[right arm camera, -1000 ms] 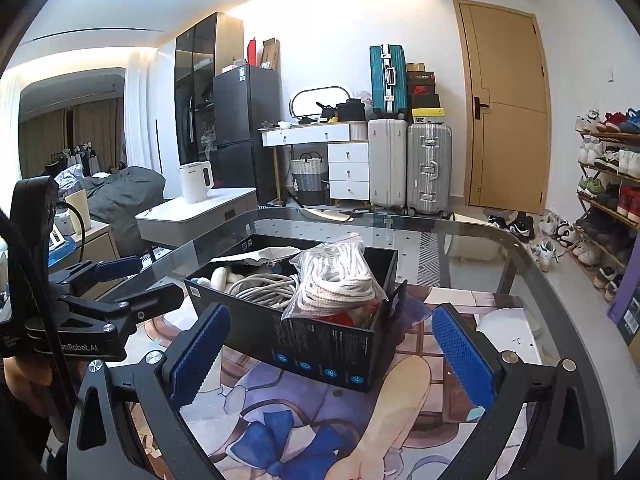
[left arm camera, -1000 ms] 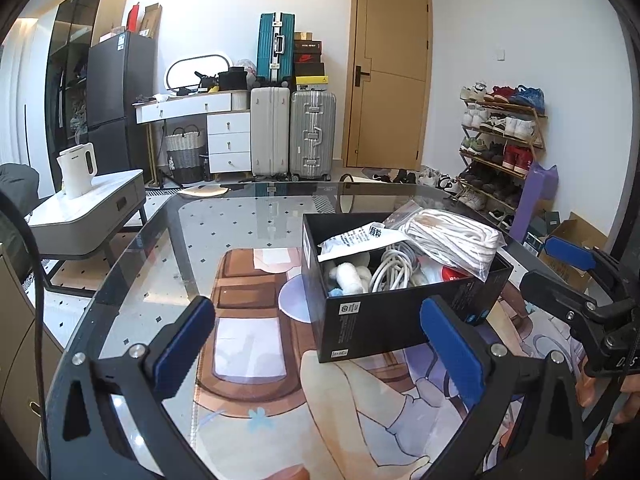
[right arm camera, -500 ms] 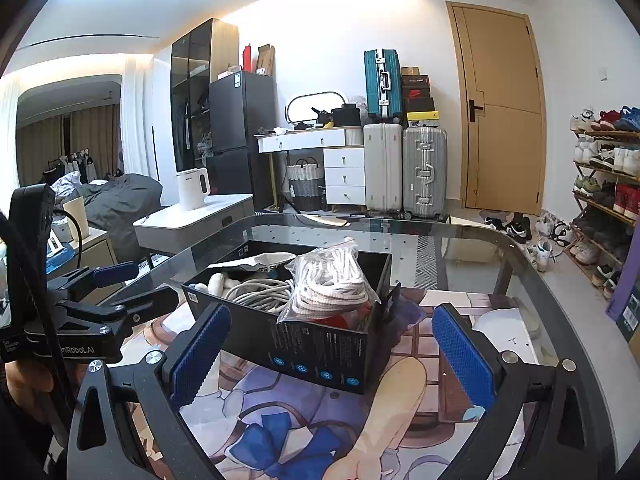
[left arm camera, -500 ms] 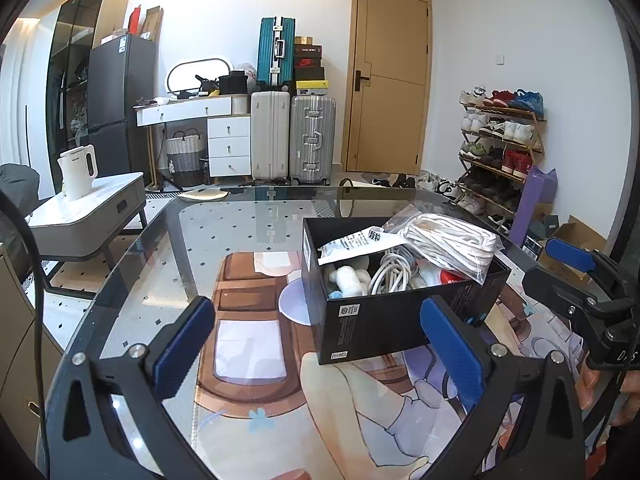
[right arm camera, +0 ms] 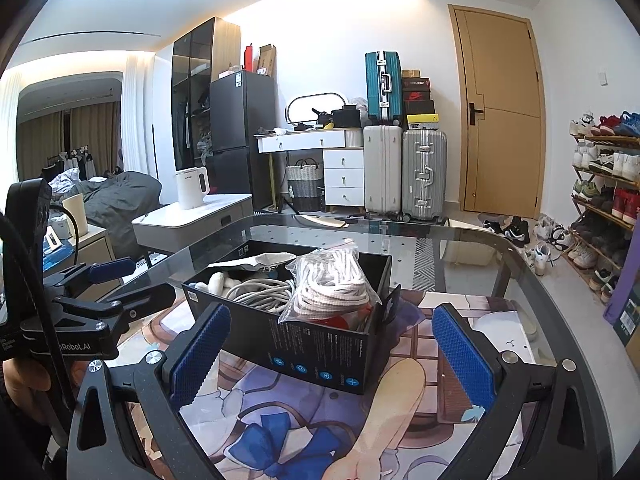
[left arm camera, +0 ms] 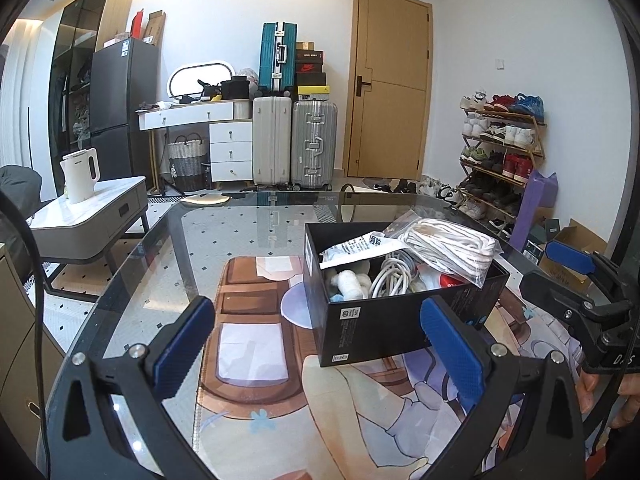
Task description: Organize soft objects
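Black card forms the box (left arm camera: 384, 320), which stands on the glass bench (left arm camera: 160, 264) and is already packed. A clear bag of white rope (left arm camera: 448, 246) lies on top toward one end and rises above the rim. Beside it lie a coil of grey cable (left arm camera: 390, 276), a white printed pouch (left arm camera: 360, 246) and something white and fluffy (left arm camera: 348, 280) in the corner; a bit of red (left arm camera: 456, 280) shows under the bag. Outside the box, no loose soft item shows on the bench, only the printed mat (right arm camera: 304, 420) under the glass.

Both grippers are empty. The left gripper (left arm camera: 316, 352) hangs in front of the box with its jaws spread wide. The right gripper (right arm camera: 328, 352) is just as wide, facing the box from the other side and touching nothing.

My judgement is that the gathering looks largely done, since everything soft in view sits in the box. What seems left is tidying: the bag rides high and may need pressing down or shifting. Whether more items wait out of view, I cannot tell.
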Motion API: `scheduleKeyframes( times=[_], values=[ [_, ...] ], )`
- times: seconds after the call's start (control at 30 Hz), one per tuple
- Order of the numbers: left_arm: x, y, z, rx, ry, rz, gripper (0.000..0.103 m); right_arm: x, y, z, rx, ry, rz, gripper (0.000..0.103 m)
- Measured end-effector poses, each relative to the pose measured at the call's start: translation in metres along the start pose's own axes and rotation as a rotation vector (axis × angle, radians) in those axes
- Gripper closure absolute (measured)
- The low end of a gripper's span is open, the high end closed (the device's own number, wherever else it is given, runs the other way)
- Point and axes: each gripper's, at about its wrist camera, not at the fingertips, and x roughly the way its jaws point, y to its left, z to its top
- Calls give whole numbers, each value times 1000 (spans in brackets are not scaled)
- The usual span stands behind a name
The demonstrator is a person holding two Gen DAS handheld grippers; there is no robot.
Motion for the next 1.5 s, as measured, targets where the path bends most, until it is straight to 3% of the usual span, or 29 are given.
scheduleKeyframes(
  times=[1.5],
  values=[
    [0, 0, -1, -3, -13, 21, 0, 5, -1, -5, -9, 23, 19, 1]
  ],
)
